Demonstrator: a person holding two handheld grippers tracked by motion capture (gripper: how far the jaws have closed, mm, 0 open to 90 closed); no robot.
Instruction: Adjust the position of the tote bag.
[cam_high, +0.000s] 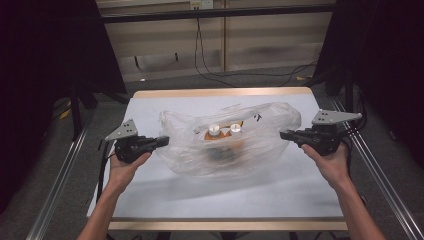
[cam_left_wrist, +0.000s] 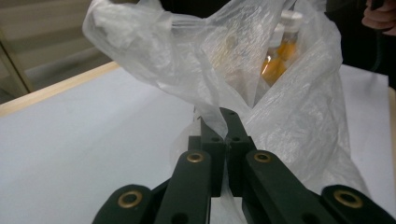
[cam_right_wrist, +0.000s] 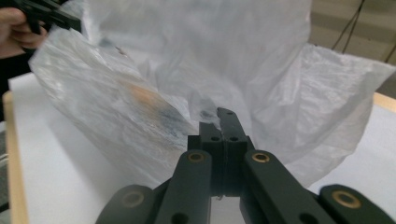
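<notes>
A clear plastic bag (cam_high: 230, 142) hangs stretched between my two grippers over the white table. Inside it stand two bottles (cam_high: 223, 132) with white caps and orange contents. My left gripper (cam_high: 165, 140) is shut on the bag's left edge; in the left gripper view the film (cam_left_wrist: 205, 70) is pinched between the closed jaws of that gripper (cam_left_wrist: 224, 123). My right gripper (cam_high: 282, 134) is shut on the bag's right edge, and in the right gripper view its closed jaws (cam_right_wrist: 220, 122) clamp the plastic (cam_right_wrist: 243, 74). A dark shape blurs through the bag's lower part.
The white table top (cam_high: 220, 192) has a wooden rim (cam_high: 225, 92) at the far side and one at the near side. Metal rails (cam_high: 380, 175) run along both sides of the table. Black cables (cam_high: 210, 70) lie on the floor beyond.
</notes>
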